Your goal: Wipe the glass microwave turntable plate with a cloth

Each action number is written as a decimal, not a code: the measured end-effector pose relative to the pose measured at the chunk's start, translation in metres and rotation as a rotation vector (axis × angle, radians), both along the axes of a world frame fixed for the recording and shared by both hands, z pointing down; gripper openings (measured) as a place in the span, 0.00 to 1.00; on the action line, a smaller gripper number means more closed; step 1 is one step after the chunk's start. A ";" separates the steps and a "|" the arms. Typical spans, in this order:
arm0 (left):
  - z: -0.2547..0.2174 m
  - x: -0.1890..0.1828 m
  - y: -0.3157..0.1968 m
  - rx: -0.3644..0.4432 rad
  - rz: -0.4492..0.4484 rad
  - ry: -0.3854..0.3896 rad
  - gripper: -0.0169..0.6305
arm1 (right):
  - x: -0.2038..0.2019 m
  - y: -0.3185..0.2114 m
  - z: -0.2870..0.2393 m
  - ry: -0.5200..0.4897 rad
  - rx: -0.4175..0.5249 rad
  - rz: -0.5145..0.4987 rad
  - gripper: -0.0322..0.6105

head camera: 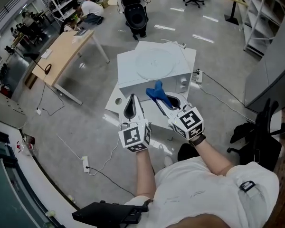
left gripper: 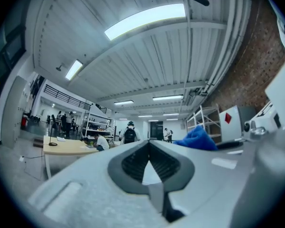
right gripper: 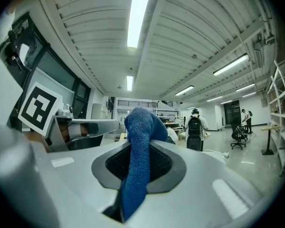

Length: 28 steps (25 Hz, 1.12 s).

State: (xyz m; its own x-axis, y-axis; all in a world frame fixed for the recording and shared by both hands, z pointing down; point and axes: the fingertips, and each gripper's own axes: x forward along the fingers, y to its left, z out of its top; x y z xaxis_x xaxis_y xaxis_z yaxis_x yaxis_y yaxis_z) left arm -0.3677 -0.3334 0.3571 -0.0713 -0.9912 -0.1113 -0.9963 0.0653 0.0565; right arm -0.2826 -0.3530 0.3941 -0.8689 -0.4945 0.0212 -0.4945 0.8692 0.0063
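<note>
The clear glass turntable plate point(head camera: 156, 63) lies flat on top of a white microwave point(head camera: 173, 82), which stands on a low white table point(head camera: 115, 107) ahead of me. My right gripper point(head camera: 160, 101) is shut on a blue cloth point(head camera: 156, 93), held in the air in front of the microwave. In the right gripper view the blue cloth point(right gripper: 138, 146) is pinched between the pads and sticks up past them. My left gripper point(head camera: 131, 101) is beside it on the left, shut and holding nothing. Its view points up at the ceiling, with the blue cloth point(left gripper: 197, 138) at the right.
A wooden desk point(head camera: 66, 51) stands at the left. A dark machine on wheels point(head camera: 134, 14) is beyond the microwave. A black office chair point(head camera: 262, 137) is at my right. Cables and a power strip point(head camera: 85, 164) lie on the floor, and shelving point(head camera: 261, 18) lines the right side.
</note>
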 end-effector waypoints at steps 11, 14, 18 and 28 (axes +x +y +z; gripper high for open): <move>-0.006 -0.029 -0.090 -0.006 -0.015 -0.061 0.03 | -0.019 -0.122 0.005 -0.008 -0.124 0.089 0.14; -0.030 -0.023 -0.123 0.014 -0.002 -0.076 0.03 | -0.021 -0.160 -0.010 -0.046 -0.110 0.072 0.14; -0.029 -0.029 -0.167 0.026 -0.010 -0.109 0.03 | -0.017 -0.203 -0.018 -0.051 -0.086 0.051 0.14; -0.011 -0.022 -0.218 -0.042 -0.041 -0.128 0.03 | -0.009 -0.255 -0.031 0.191 0.173 -0.264 0.14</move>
